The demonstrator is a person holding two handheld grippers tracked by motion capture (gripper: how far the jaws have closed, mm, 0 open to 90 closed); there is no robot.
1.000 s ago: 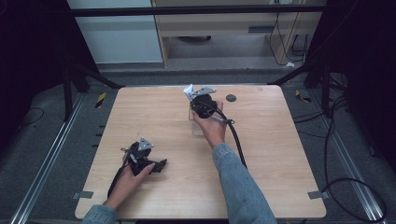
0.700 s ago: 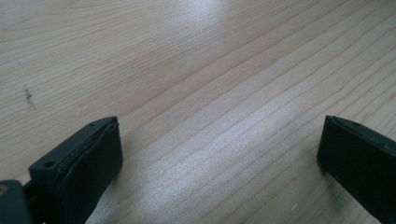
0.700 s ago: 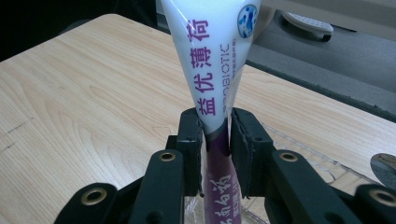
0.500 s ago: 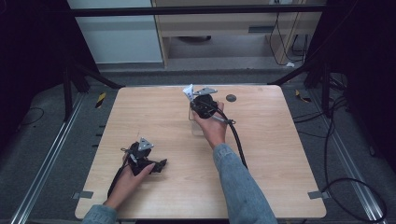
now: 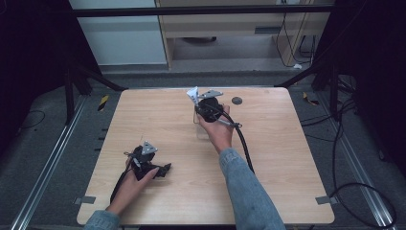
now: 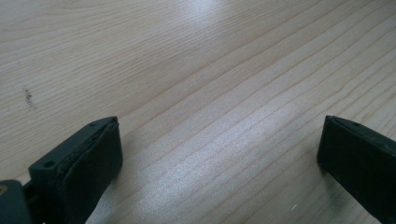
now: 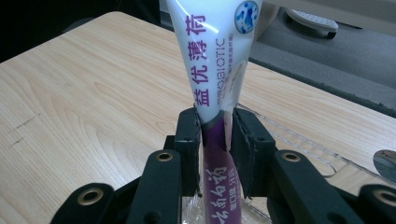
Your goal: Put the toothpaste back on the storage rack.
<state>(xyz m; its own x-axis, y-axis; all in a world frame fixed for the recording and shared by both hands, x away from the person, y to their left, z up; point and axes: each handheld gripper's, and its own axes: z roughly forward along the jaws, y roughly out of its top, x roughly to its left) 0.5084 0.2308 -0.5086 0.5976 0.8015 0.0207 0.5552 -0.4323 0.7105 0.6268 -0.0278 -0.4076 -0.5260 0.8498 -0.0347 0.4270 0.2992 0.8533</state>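
A white and purple toothpaste tube printed "PROBIOTIC" stands upright between the jaws of my right gripper, which is shut on its lower part. From above, the tube pokes up at the table's far middle, with the right gripper under it and a hand behind. A clear plastic tray lies on the table just below that gripper. My left gripper rests low near the front left of the table. Its jaws stand wide open over bare wood, nothing between them.
A small dark round disc lies on the wooden table to the right of the tube, and shows at the edge of the right gripper view. A black cable trails from the right gripper along the sleeve.
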